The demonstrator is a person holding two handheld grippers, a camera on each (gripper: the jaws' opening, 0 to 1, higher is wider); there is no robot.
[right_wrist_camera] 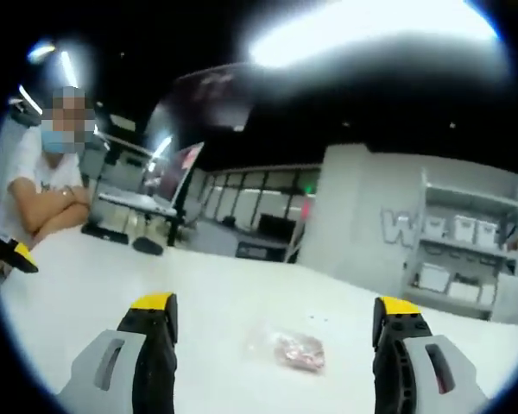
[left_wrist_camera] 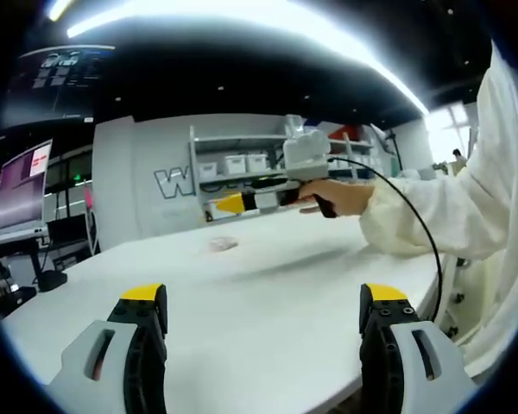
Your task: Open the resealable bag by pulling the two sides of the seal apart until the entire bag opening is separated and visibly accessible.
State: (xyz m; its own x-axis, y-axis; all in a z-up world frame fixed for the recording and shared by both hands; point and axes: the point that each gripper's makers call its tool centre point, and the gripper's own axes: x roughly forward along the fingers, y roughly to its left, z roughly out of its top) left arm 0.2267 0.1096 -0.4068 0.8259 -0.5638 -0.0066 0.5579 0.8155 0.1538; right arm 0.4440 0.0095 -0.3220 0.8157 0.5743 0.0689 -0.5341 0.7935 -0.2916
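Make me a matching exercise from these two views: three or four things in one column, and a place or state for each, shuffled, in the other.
Things:
1. resealable bag
2. left tongs
3. right tongs
4. seated person

Places or states:
A. at the table's far left edge, arms folded
B. open above the bare near table, far from the bag
C. lying flat on the white table, ungripped
D. open, hovering just short of the bag

Pairs: 1-C, 2-B, 3-D, 4-A

Readable text: one partial wall sign only.
A large pale "W" is showing on the grey far wall [left_wrist_camera: 147, 185], with the rest of the word sitting behind the shelf rack [left_wrist_camera: 242, 168]; same "W" is appearing on the wall at right in the right gripper view. Monitor [left_wrist_camera: 22, 185] text at far left is blurring out, unreadable.
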